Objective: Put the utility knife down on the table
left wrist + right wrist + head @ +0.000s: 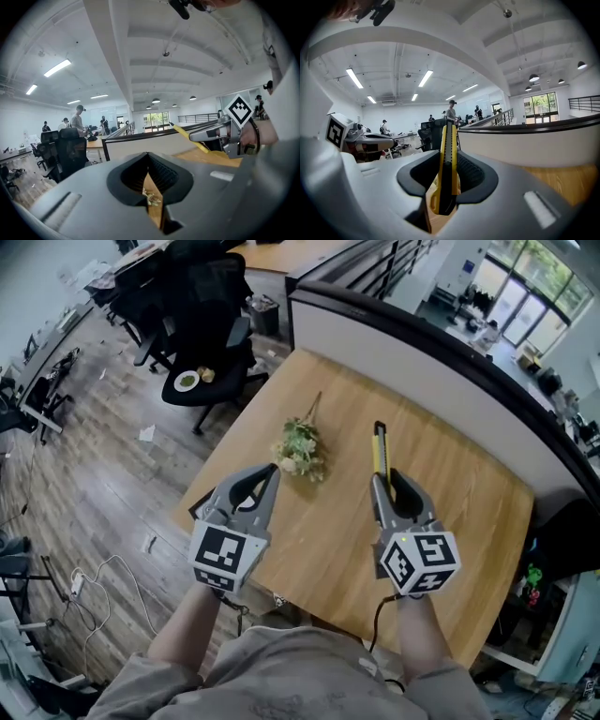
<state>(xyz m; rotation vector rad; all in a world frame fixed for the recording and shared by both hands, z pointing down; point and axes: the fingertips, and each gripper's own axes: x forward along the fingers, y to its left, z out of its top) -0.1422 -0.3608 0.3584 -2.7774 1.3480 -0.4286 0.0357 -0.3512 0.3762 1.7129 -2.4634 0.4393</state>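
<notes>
Well, R gripper (382, 484) clamps knife (380, 446), seemingly clear of table (469, 507); L gripper (273, 471) closed, empty. Release from here: knife prob drops, bounces.

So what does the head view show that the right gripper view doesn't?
Only the head view shows the bunch of flowers lying on the table. Only the right gripper view shows ceiling lights and people standing far off. Both show the wooden table, the left hand-held gripper, and the yellow utility knife clamped in the right hand-held gripper.
</notes>
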